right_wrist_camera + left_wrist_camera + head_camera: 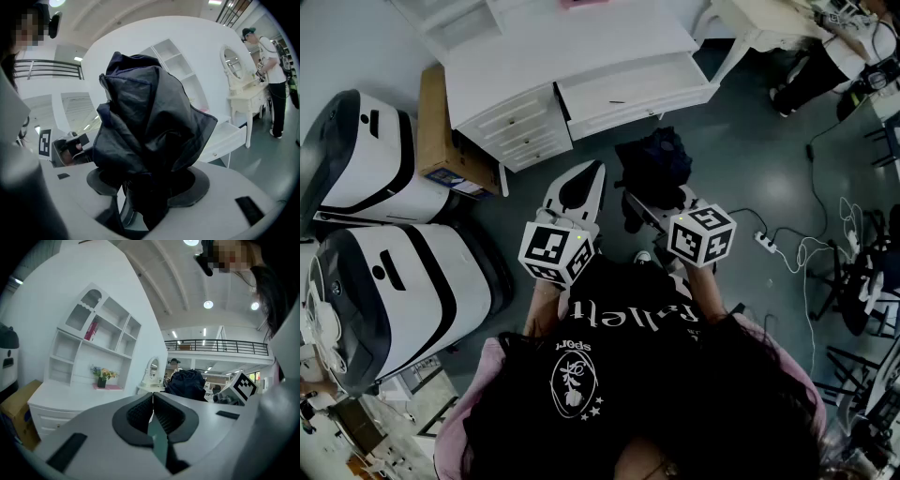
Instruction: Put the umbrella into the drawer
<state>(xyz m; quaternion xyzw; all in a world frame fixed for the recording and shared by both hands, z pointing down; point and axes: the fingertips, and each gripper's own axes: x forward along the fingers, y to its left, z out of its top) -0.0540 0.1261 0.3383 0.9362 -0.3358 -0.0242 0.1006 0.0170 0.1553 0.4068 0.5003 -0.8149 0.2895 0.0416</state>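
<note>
A: Item one, left gripper [152,404]?
B: Jaws pressed together, empty. Item two, right gripper [146,185]: I have it clamped on the umbrella [147,112], a loose bundle held well short of the furniture.
A: Risk?
B: My grip is low on fabric, so it could slip. Loose folds may also snag the open drawer [633,94] rim ahead.

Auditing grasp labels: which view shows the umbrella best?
Right gripper view: the umbrella fills the frame, dark folded fabric clamped in the right claw. Head view shows only a dark bundle from above; left gripper view, a small dark shape beyond the shut left claw.
</note>
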